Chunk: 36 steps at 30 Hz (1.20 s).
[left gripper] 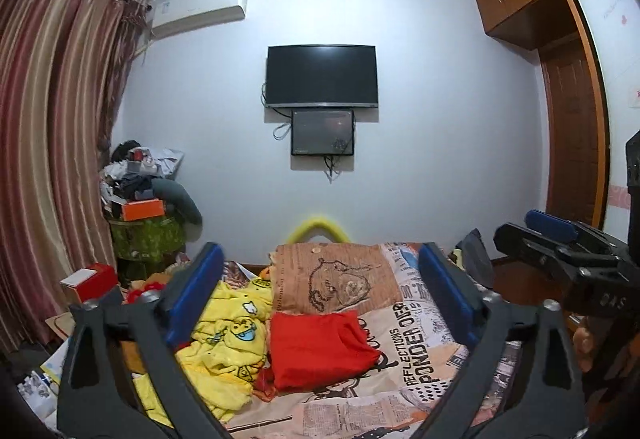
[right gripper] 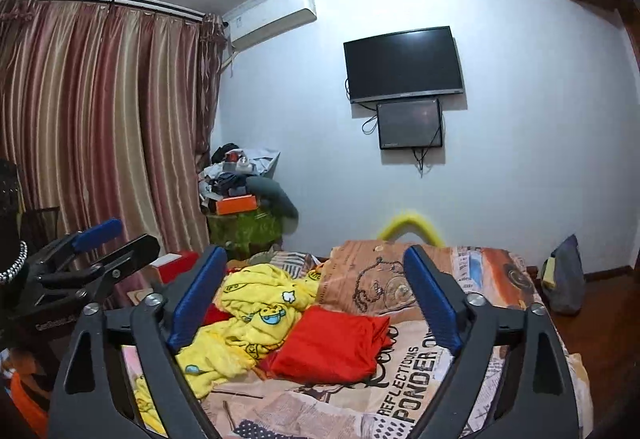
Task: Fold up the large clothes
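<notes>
A red garment (left gripper: 320, 347) (right gripper: 332, 347) lies folded flat on the bed's printed sheet (left gripper: 420, 339) (right gripper: 420, 379). To its left sprawls a crumpled yellow cartoon-print garment (left gripper: 228, 335) (right gripper: 248, 315), its edge touching the red one. My left gripper (left gripper: 320, 251) is held level above the bed, jaws wide open and empty. My right gripper (right gripper: 316, 251) is level too, open, with nothing between its blue pads (right gripper: 432, 303). Each gripper shows in the other's view: the right gripper (left gripper: 552, 235) at the right edge, the left gripper (right gripper: 104, 243) at the left edge.
A TV (left gripper: 322, 75) hangs on the far wall over a smaller screen. Striped curtains (left gripper: 52, 143) fill the left. A cluttered pile (left gripper: 148, 199) and a red box (left gripper: 92, 279) sit left of the bed. A dark bag (right gripper: 566, 279) stands on the floor, right.
</notes>
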Motion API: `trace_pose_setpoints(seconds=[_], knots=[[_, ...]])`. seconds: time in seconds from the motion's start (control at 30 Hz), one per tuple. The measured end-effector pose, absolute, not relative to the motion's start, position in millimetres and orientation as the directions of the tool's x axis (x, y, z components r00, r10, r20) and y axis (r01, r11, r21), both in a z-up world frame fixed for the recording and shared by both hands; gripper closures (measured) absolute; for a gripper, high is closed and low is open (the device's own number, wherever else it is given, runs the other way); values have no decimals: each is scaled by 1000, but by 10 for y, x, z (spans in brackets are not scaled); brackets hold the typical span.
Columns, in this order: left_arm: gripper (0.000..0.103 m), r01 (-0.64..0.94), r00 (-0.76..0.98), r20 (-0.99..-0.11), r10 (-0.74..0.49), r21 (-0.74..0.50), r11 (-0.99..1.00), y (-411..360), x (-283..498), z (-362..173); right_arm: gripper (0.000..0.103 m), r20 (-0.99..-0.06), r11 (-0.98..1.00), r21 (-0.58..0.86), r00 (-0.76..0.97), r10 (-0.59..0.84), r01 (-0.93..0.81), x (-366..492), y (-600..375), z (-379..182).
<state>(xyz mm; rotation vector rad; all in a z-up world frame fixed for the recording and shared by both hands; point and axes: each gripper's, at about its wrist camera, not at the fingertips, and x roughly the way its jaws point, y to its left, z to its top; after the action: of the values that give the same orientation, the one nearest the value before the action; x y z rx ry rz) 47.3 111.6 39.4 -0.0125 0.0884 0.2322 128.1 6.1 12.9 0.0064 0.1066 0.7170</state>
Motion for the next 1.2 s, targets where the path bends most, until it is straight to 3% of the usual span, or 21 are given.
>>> trace_pose_setpoints(seconds=[1.2], knots=[[1,-232,960,-171,224,-32,972,1104,617,141,0,-156,809,45,795,586,-587,1237,-55,48]])
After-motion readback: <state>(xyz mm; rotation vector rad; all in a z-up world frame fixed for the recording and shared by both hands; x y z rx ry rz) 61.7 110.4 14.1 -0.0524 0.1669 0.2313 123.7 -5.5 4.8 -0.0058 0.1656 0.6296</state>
